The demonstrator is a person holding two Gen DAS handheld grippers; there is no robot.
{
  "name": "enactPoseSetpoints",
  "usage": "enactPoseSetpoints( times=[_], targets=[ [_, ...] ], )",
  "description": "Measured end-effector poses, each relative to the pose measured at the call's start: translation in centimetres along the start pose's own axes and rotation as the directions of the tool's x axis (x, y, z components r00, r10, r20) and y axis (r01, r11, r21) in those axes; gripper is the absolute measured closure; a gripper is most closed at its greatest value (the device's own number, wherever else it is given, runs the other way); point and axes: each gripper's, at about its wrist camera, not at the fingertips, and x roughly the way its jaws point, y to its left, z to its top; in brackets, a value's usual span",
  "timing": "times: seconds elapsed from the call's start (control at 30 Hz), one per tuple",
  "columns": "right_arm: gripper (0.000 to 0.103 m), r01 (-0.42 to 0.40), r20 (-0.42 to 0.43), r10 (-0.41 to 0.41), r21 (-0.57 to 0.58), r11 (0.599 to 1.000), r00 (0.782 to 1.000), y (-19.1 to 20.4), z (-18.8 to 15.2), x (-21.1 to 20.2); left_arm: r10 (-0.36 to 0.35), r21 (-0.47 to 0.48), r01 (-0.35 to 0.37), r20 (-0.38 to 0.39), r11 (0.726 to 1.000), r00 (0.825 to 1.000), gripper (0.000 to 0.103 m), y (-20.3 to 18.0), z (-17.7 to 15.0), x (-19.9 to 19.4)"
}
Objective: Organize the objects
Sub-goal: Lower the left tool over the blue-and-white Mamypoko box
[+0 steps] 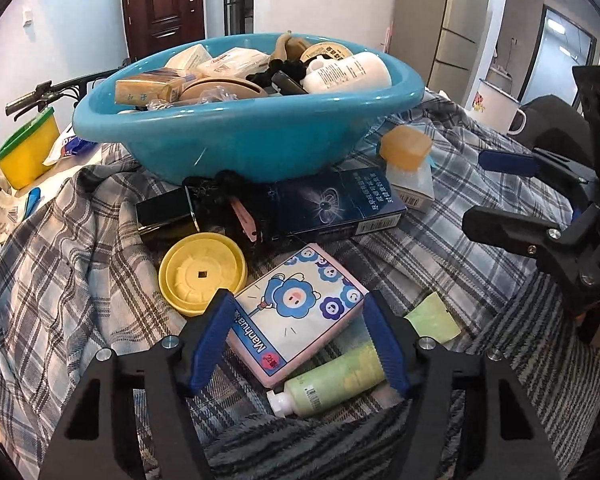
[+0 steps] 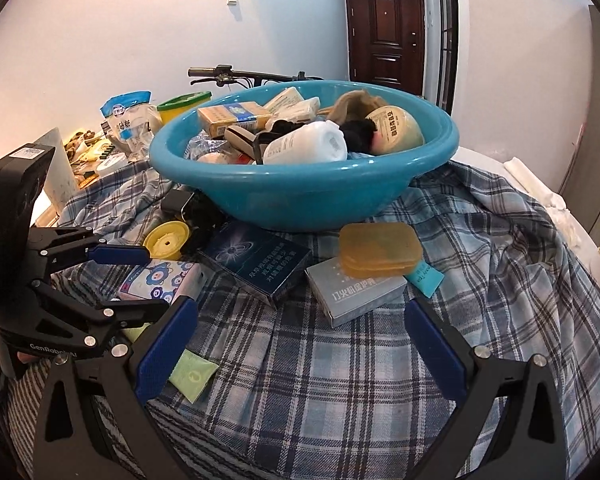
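One blue basin (image 1: 236, 148) stands on one plaid cloth (image 2: 340, 380), heaped too full to count its contents. On the cloth outside it lie one pink tissue pack (image 1: 300, 312), one yellow lid (image 1: 202, 272), one green tube (image 1: 340, 380), one dark blue carton (image 1: 336, 204), one grey box (image 2: 356, 292) and one amber soap case (image 2: 380, 248). Two grippers are in view.

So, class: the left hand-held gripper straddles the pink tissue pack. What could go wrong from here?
1. The left hand-held gripper may pinch the green tube lying against the pink tissue pack.
2. The soft pack could buckle and slip.
3. The blue basin is already heaped, so added items might tumble out.
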Motion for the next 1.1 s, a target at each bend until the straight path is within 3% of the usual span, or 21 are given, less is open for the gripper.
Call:
enactPoseSetpoints(
  times=[0.4,0.67,1.1],
  targets=[
    [0.000,-0.005,0.000,0.005,0.004,1.000,1.000,-0.1,-0.1,0.0,0.041,-0.012,-0.041,0.018,0.999,0.999,0.032,0.1,-0.1,-0.3],
    [0.000,-0.001,-0.002,0.001,-0.010,1.000,1.000,0.3,-0.2,0.0,0.047,0.004,-0.047,-0.019,0.999,0.999,0.020,-0.1,0.0,0.6],
    [0.000,-0.002,-0.007,0.002,-0.012,1.000,1.000,0.2,-0.2,0.1,0.057,-0.001,-0.057,-0.030,0.998,0.998,0.015,-0.1,-0.1,0.9]
  ],
)
